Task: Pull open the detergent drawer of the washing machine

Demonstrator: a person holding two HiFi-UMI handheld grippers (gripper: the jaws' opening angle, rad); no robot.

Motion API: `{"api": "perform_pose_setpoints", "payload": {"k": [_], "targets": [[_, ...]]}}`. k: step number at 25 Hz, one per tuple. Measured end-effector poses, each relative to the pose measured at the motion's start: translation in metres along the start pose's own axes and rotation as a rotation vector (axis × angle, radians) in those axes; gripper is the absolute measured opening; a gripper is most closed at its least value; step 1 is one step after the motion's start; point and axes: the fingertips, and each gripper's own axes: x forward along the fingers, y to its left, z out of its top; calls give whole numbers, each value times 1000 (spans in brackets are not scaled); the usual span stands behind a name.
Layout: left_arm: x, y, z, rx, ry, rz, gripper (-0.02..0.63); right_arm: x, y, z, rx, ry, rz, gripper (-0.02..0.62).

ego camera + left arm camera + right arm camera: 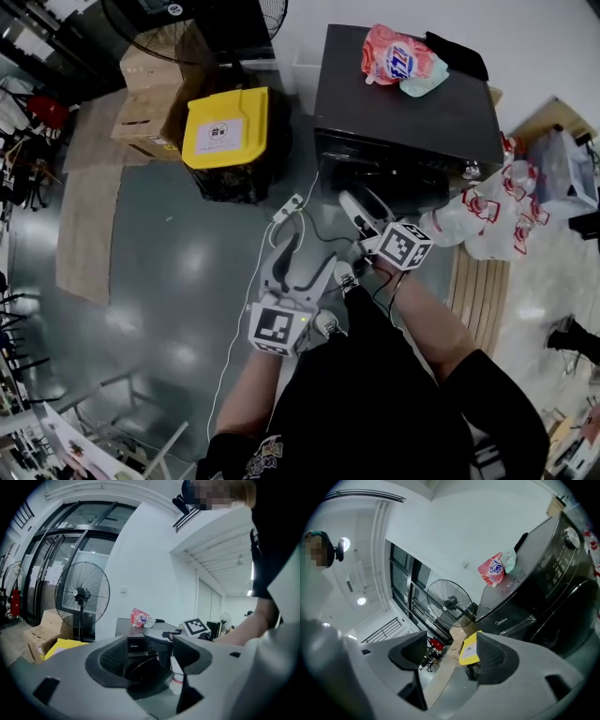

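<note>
Charcoal-fronted washing machine (403,103) dead ahead, backed against a white wall (553,37). Detergent drawer (508,622) at the top left corner of its front, shut flush, long axis level across the panel, with what looks like a pull-lip along the lower edge. Lies up and to the right of the right gripper (447,653) in that gripper's own view, off the line of the jaws and well apart from them. Jaws there spread wide on nothing, only a far-off yellow bin lid (469,648) in the gap. Left gripper (152,660) likewise spread wide and empty, set further back, the right one between it and the machine. Judged the right's job, being nearer: swing across onto the lip, then draw straight back. Pink detergent pouch (398,54) on the machine's top. Glossy grey floor (159,253) below, with power strip (289,208) just beside the machine; plastic bags (483,220) to the right; fan (82,592) and cardboard boxes (150,103) to the left.
</note>
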Motion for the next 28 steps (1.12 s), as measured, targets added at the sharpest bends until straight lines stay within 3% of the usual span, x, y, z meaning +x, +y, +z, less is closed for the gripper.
{"api": "perform_pose_setpoints", "payload": {"k": [11, 14, 22, 26, 28], "targets": [[66, 19, -10, -26, 81, -14, 275, 54, -81, 5, 201, -10, -58, 359], [81, 22, -12, -42, 105, -22, 275, 65, -99, 5, 300, -29, -66, 370], [114, 35, -28, -33, 97, -15, 275, 82, -157, -3, 496, -42, -204, 445], [124, 38, -28, -74, 151, -15, 275, 102, -168, 2, 535, -93, -129, 463], [129, 40, -31, -75, 148, -11, 275, 104, -176, 0, 582, -101, -162, 475]]}}
